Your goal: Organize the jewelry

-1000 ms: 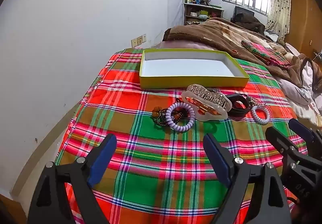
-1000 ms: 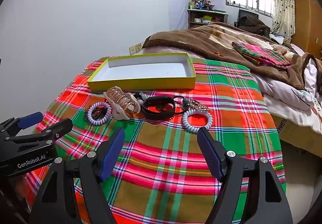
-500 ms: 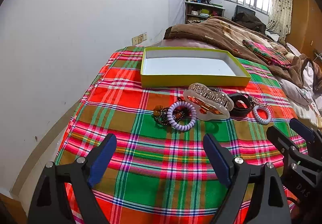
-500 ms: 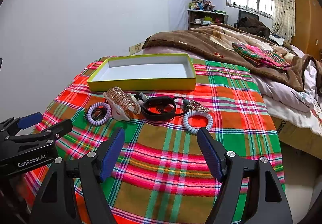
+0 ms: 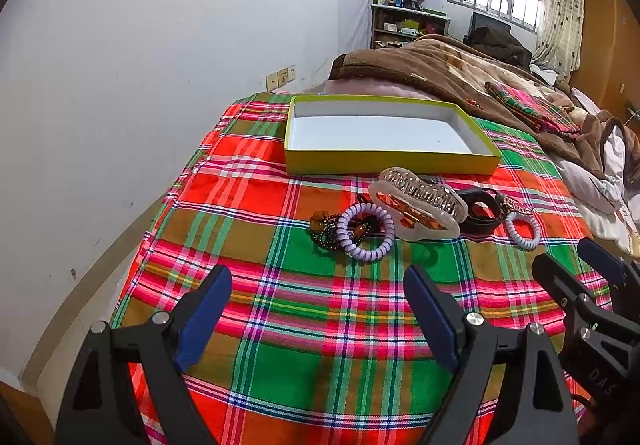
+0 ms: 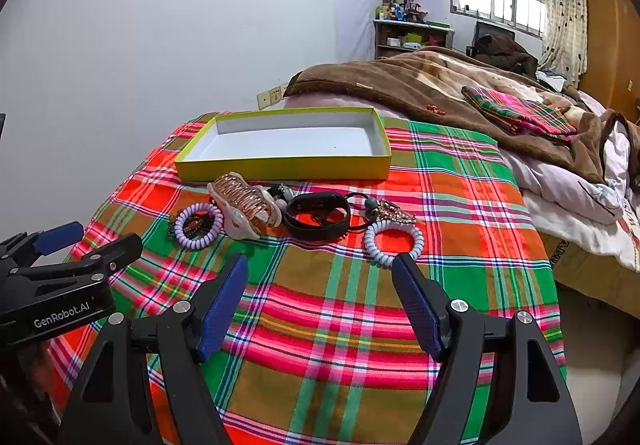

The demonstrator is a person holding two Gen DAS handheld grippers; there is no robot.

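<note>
A row of jewelry lies on the plaid cloth (image 5: pixel 320 309) in front of an empty yellow-green box (image 5: pixel 384 161), which also shows in the right wrist view (image 6: pixel 280 167). From left: a beaded bracelet (image 5: pixel 322 231), a lilac coil hair tie (image 5: pixel 366 231) (image 6: pixel 199 226), a large clear claw clip (image 5: pixel 418 201) (image 6: pixel 246 210), a black band (image 5: pixel 480 210) (image 6: pixel 318 215), a pale coil tie (image 5: pixel 522 230) (image 6: pixel 394 241). My left gripper (image 5: pixel 318 307) is open and empty, short of the lilac tie. My right gripper (image 6: pixel 320 293) is open and empty, short of the pale tie.
The cloth covers the foot of a bed beside a white wall (image 5: pixel 140 65) on the left. A brown blanket (image 6: pixel 420 85) and folded plaid cloth (image 6: pixel 520 111) lie beyond the box. The bed edge drops off on the right (image 6: pixel 580 273).
Both grippers have drifted slightly; the view has shifted a little, and the jewelry and box have stayed in place. Both stay open.
</note>
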